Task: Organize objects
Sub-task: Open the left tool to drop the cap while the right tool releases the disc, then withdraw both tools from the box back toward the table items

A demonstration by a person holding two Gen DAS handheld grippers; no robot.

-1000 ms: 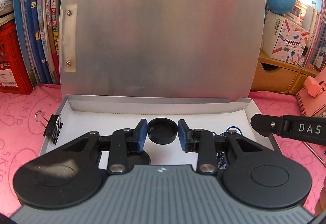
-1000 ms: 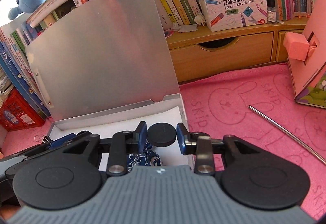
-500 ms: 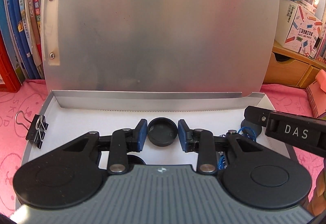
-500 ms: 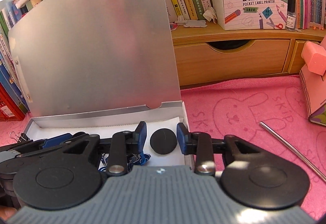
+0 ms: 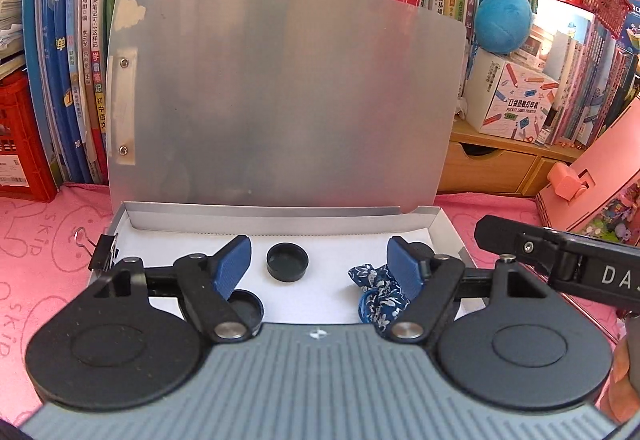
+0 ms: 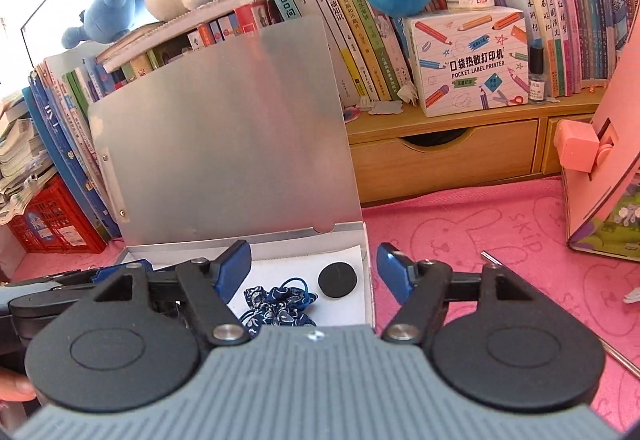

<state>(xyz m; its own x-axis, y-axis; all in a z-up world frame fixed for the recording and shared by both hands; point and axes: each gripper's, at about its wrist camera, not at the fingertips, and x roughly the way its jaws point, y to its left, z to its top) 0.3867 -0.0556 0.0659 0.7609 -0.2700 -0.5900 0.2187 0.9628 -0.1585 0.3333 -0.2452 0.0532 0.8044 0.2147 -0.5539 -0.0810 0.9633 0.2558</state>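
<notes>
The left gripper (image 5: 320,258) hangs over the open silver box (image 5: 448,228) with its jaws spread wide and nothing between the blue pads. A black cap (image 5: 287,263) lies hollow side up on the white lining, just ahead of the gap and a little toward the left pad, apart from both. A second black cap (image 5: 243,309) sits low behind the left finger, partly hidden by its linkage. The blue patterned cloth pouch (image 5: 376,286) lies bunched against the inner side of the right finger; whether it touches the pad cannot be told. A black binder clip (image 5: 103,251) grips the box wall outside the left jaw.

The right gripper (image 6: 314,266) is likewise spread, holding nothing. A flat black disc (image 6: 337,279) rests in the box's near right corner, ahead of the gap and nearer the right pad, clear of it. The pouch (image 6: 276,304) lies between the jaws toward the left finger. The box wall (image 6: 366,272) runs just inside the right pad, which hangs over the pink mat (image 6: 500,224). A metal rod (image 6: 490,258) lies on the mat beyond the right jaw.
</notes>
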